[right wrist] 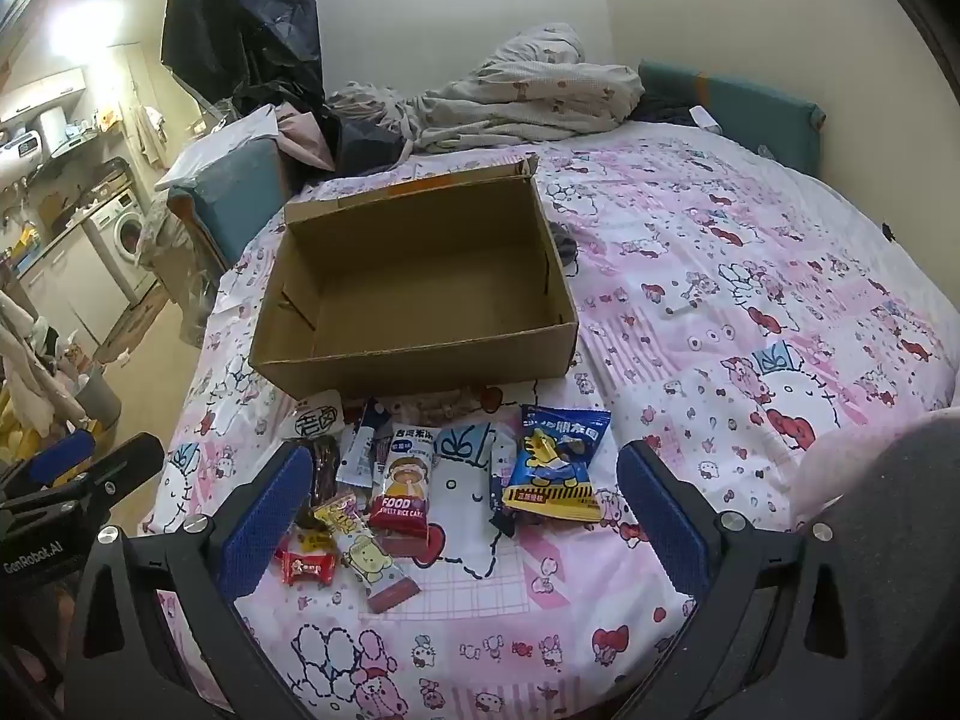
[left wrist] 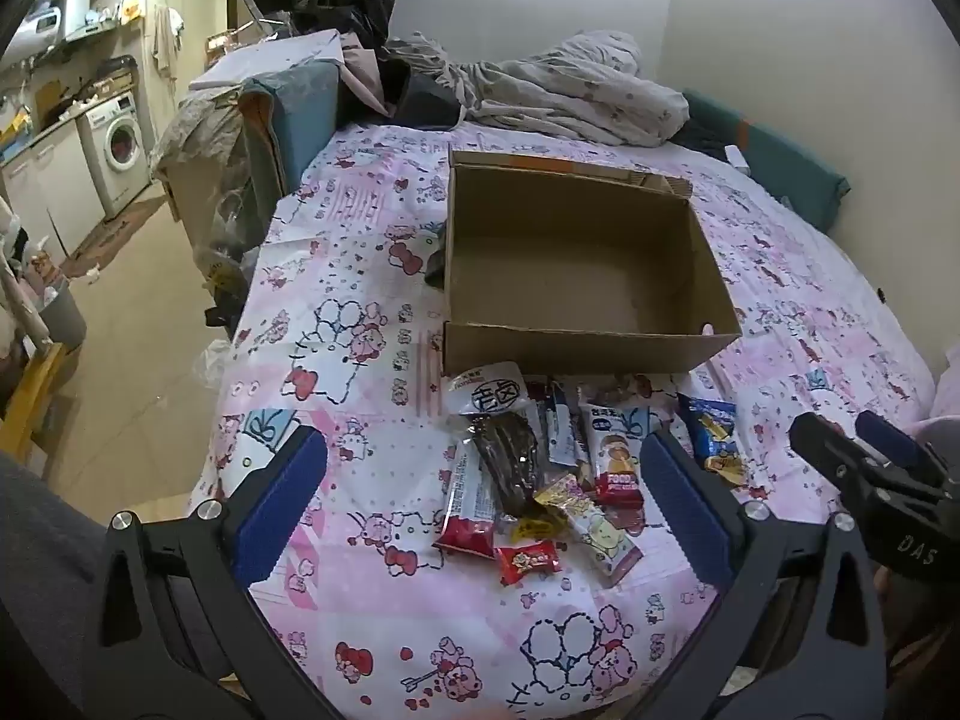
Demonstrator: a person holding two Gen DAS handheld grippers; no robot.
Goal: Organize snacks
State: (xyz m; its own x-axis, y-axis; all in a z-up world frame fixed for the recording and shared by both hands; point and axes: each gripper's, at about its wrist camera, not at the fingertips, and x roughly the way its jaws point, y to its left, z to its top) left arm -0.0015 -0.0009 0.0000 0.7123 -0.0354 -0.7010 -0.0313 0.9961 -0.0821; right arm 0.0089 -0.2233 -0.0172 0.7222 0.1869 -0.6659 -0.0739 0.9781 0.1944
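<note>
Clearly nothing sorted yet: cardboard box [right wrist: 420, 282] on bed [right wrist: 750, 276] stands empty (bare floor inside). Snack packets [right wrist: 420, 480] lie scattered just before box's near wall. Left gripper [left wrist: 486, 498] and right gripper [right wrist: 456, 510] hover above pile, jaws wide, holding nothing. All packing remains.

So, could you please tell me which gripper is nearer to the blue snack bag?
Right. The right gripper frames the blue snack bag between its open fingers; the left gripper sits farther left.
</note>
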